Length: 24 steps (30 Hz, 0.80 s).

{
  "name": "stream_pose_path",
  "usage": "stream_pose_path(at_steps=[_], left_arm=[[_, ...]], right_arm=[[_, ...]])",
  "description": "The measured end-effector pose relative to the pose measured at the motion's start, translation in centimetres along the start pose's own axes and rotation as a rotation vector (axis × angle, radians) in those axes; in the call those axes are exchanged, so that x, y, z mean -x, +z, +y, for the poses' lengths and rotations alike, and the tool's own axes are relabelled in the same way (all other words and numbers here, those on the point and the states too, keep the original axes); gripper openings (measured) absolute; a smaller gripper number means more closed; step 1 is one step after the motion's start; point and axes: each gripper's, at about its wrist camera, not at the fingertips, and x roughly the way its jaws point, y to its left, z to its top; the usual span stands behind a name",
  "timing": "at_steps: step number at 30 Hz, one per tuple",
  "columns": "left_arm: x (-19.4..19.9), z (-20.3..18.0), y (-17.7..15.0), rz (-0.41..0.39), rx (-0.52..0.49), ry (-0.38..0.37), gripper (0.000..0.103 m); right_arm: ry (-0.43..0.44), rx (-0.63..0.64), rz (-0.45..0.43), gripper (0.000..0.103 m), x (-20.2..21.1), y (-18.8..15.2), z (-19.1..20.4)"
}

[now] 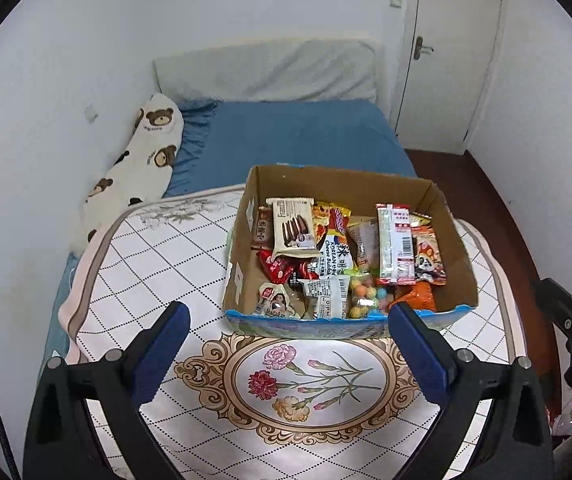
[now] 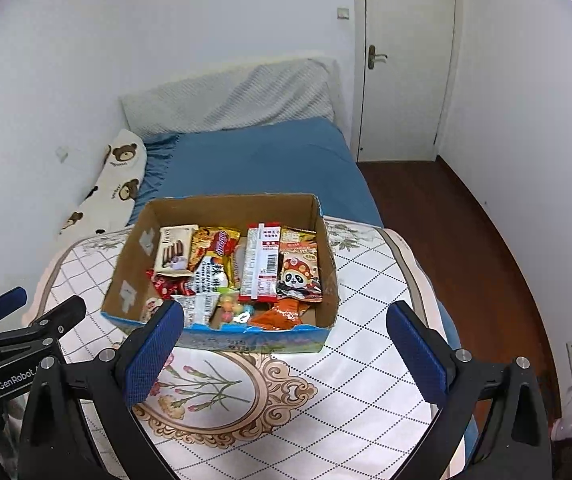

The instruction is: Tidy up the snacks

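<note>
On the patterned quilt (image 1: 157, 256) sits a cardboard box (image 1: 452, 248) packed with snack packets (image 1: 338, 264), at twelve o'clock from both tools. Left gripper (image 1: 289, 322) hangs with jaws spread wide, nothing between them. Right gripper (image 2: 285, 326) is likewise released and empty, its left fingertip overlapping the box's near edge in view.

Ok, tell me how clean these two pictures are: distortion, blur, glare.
Left wrist view: strong fisheye bending, dark corners, sharp print on the packets in the brown cardboard box, no motion blur. Right wrist view: the white door frame bows, even soft light, slight glare on the orange foil packet.
</note>
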Motion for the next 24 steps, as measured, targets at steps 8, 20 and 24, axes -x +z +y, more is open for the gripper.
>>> stream_pose_path(at_steps=[8,20,24], left_arm=[[-3.0,0.0,0.7,0.046,0.005,0.009,0.101],[-4.3,-0.2,0.4,0.071,-0.007,0.008,0.101],[-4.3,-0.2,0.4,0.071,-0.005,0.002,0.101]], right_arm=[[-0.027,-0.005,0.050,0.103,-4.2,0.4,-0.1],[-0.014,-0.006,0.094,0.103,-6.2,0.0,0.3],[-0.016,-0.004,0.093,0.103,-6.2,0.0,0.4]])
